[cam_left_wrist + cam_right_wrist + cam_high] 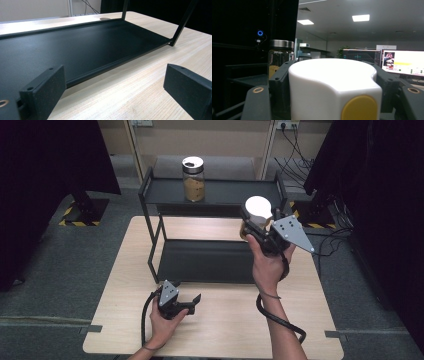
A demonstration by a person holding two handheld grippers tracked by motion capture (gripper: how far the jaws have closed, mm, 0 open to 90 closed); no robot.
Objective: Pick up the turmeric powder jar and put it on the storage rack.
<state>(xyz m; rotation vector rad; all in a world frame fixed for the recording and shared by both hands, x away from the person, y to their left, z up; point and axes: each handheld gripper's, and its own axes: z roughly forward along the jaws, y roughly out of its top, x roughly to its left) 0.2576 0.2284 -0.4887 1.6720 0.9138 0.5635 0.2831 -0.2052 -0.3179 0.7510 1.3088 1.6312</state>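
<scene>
Left tool rests on the bench in front of the black rack, jaws apart, nothing between. Right tool is clamped on a white-lidded container, held above the rack's right end. Farther back, a glass jar stands on the rack's top shelf.

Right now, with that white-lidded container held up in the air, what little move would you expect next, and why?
Probably a short carry forward and up toward the top shelf of the black rack. The right gripper is shut on the white-lidded container, held just in front of that shelf, where a glass jar already stands with free space to its right. The left gripper rests open on the table.
</scene>
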